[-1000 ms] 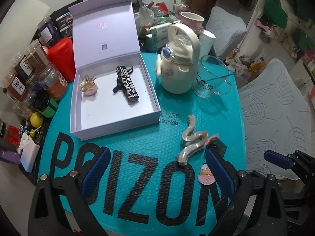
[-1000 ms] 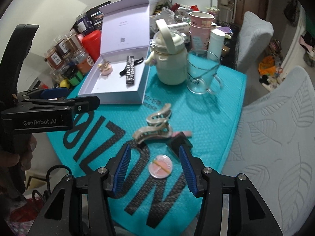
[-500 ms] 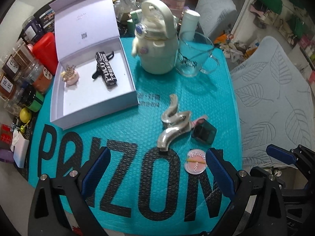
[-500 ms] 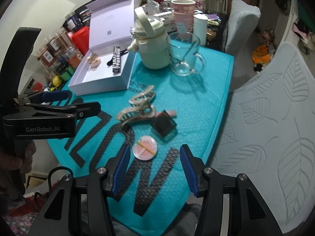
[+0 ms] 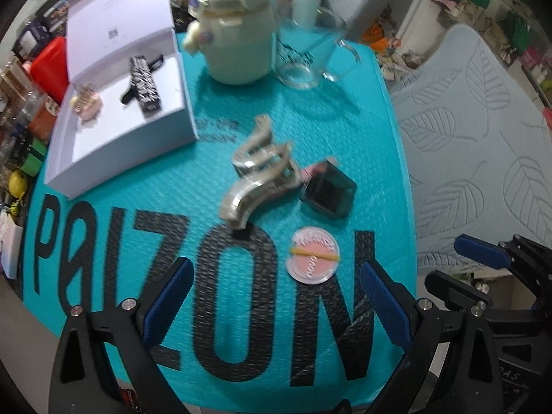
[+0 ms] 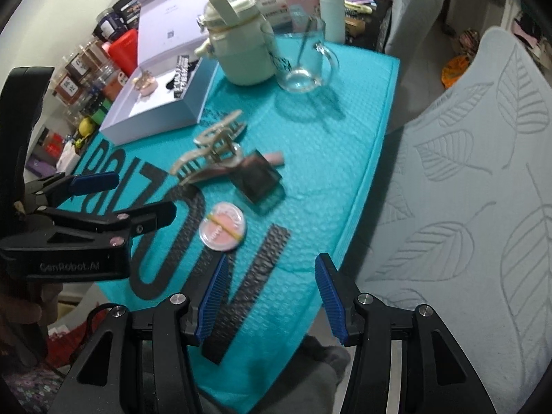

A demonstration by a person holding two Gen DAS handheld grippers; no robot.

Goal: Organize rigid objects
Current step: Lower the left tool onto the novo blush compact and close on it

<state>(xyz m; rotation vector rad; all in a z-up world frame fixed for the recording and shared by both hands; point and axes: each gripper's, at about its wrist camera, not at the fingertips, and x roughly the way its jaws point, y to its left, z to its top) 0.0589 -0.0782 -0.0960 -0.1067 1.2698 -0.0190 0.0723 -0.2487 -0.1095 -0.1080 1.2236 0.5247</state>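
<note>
Left hand-held gripper: blue-padded fingers spread wide, holding nothing, poised above the near edge of the worktop, which is covered by a teal bubble mailer printed in big black letters. Right hand-held gripper: also released and empty, over the mailer's near corner. Round pink compact with clear lid lies just ahead of both. Beyond it, a dark square translucent case touching a beige-silver hair claw clip. Open white lidded gift box far left, holding a small pink trinket and a black printed strap. Cream kettle-shaped bottle beside a clear glass mug at the back.
</note>
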